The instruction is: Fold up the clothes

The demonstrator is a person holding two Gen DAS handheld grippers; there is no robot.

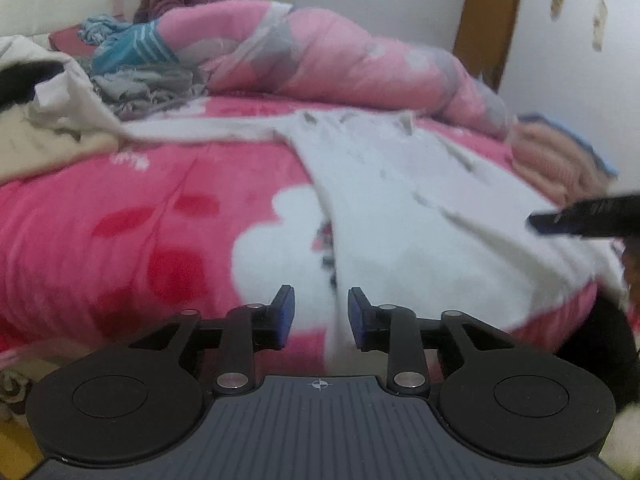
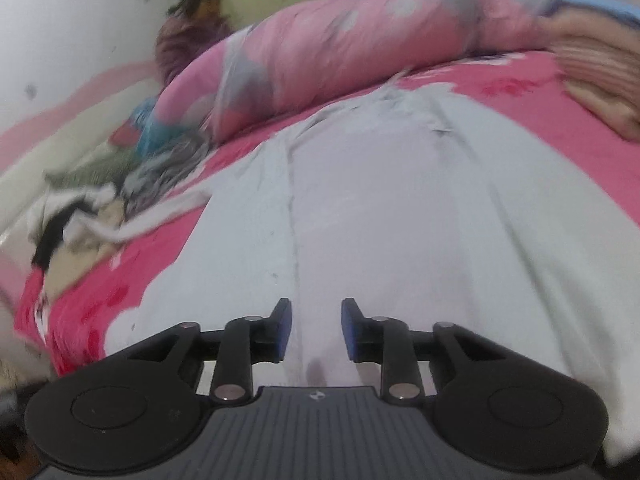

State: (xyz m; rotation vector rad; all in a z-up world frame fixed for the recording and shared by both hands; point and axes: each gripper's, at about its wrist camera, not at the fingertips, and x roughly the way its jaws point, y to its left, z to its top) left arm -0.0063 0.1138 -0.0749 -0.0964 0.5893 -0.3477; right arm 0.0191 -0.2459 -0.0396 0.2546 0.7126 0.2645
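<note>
white garment (image 2: pixel 400 208) spread flat on pink floral blanket (image 1: pixel 120 216), left gripper (image 1: pixel 321 316) jaws apart over its near edge, nothing between them, right gripper (image 2: pixel 316 330) jaws apart above the cloth, loose clothes pile (image 1: pixel 132 80) far left, rolled pink duvet (image 1: pixel 320 52) behind, no readable writing

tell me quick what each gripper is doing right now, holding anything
left gripper: open, holding nothing, over the white garment.
right gripper: open, holding nothing.
</note>
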